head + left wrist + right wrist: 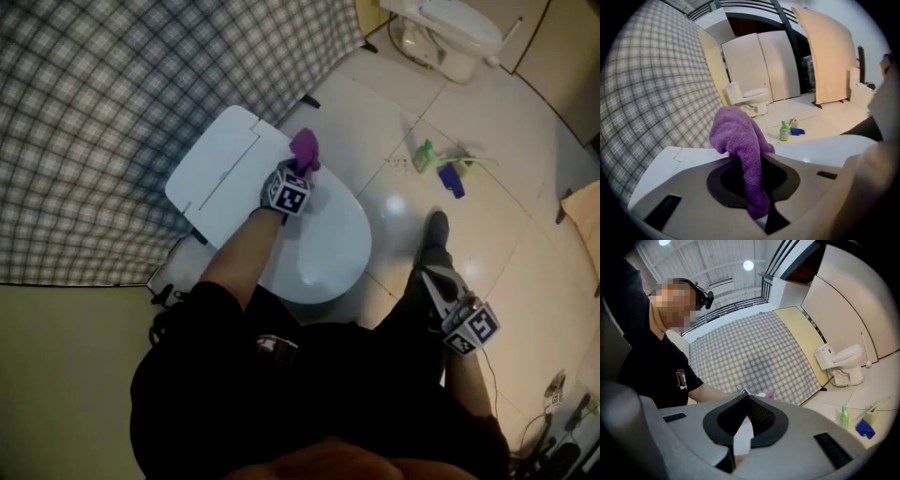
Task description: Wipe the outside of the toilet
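A white toilet point(323, 239) with its lid down stands against the checked wall, its tank point(220, 173) behind it. My left gripper point(302, 161) is shut on a purple cloth point(305, 146), held at the rear of the lid where it meets the tank. In the left gripper view the cloth point(740, 140) bulges out above the left gripper point(749, 164) and hides its tips, with the white toilet surface point(820, 146) just beyond. My right gripper point(433, 281) hangs beside the person's leg, away from the toilet. The right gripper point(746, 395) has its tips together and holds nothing.
A green bottle point(425, 156) and a blue bottle point(451, 178) lie on the tiled floor to the toilet's right. A second toilet point(450, 28) stands at the far end. A checked wall point(112, 122) borders the left. Cables point(562, 431) lie at the lower right.
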Available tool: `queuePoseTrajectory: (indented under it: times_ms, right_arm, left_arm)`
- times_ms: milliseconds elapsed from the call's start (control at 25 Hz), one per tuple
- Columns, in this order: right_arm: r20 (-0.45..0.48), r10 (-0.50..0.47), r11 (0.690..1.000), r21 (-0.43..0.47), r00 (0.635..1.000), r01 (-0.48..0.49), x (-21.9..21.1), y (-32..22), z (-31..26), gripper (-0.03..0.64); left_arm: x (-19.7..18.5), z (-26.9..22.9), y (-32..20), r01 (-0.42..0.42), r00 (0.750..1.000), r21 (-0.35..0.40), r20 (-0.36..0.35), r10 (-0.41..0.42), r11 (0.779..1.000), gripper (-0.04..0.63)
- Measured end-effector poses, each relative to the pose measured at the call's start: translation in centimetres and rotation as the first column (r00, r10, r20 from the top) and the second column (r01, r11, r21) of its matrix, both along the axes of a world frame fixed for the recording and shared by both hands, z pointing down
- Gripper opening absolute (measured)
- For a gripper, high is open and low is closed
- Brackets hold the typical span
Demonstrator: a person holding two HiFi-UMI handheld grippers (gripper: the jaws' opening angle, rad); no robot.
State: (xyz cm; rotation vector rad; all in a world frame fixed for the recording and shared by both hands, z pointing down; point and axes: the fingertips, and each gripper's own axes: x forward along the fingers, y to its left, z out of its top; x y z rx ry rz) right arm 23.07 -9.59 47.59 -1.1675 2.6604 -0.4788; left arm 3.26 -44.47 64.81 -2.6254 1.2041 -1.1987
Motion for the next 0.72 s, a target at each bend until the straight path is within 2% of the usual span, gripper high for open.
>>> queuePoseTrajectory:
  times_ms: [120,240,360,440,480,560,640,720]
  right_arm:
    - [-0.011,0.013,0.999,0.048,1.0,-0.012,0.0,3.7,-1.9,-0.008]
    - [-0.046,0.027,0.996,0.087,0.999,-0.023,0.2,6.5,-3.0,-0.008]
    - [-0.065,0.044,0.996,0.076,0.997,-0.038,0.1,9.1,-3.0,-0.008]
    - [-0.084,0.056,0.996,0.073,0.995,-0.05,0.2,10.1,-3.0,-0.008]
    - [-0.1,0.061,0.996,0.075,0.993,-0.053,0.3,10.2,-2.9,-0.008]
    - [-0.122,0.067,0.995,0.083,0.99,-0.057,0.2,10.3,-2.5,-0.008]
    - [-0.121,0.073,0.995,0.083,0.99,-0.064,-0.3,10.5,-2.0,-0.008]
    - [-0.113,0.07,0.995,0.075,0.991,-0.062,-0.8,10.6,-1.5,-0.008]
  left_arm:
    - [6.7,1.2,10.3,-0.127,0.992,-0.044,0.004,0.127,0.991,0.057]
    - [12.0,1.5,18.4,-0.243,0.97,-0.048,0.007,0.244,0.969,0.057]
    - [13.9,1.4,25.3,-0.352,0.934,-0.097,0.029,0.356,0.931,0.058]
    - [13.9,1.5,27.8,-0.405,0.911,-0.135,0.023,0.412,0.904,0.058]
    - [13.6,1.3,28.2,-0.416,0.907,-0.146,0.006,0.421,0.898,0.058]
    - [11.9,0.7,28.5,-0.397,0.918,-0.143,-0.046,0.394,0.907,0.058]
    - [8.5,-0.3,28.1,-0.34,0.938,-0.127,-0.112,0.327,0.932,0.058]
    - [3.8,-1.8,26.7,-0.244,0.96,-0.095,-0.166,0.226,0.965,0.058]
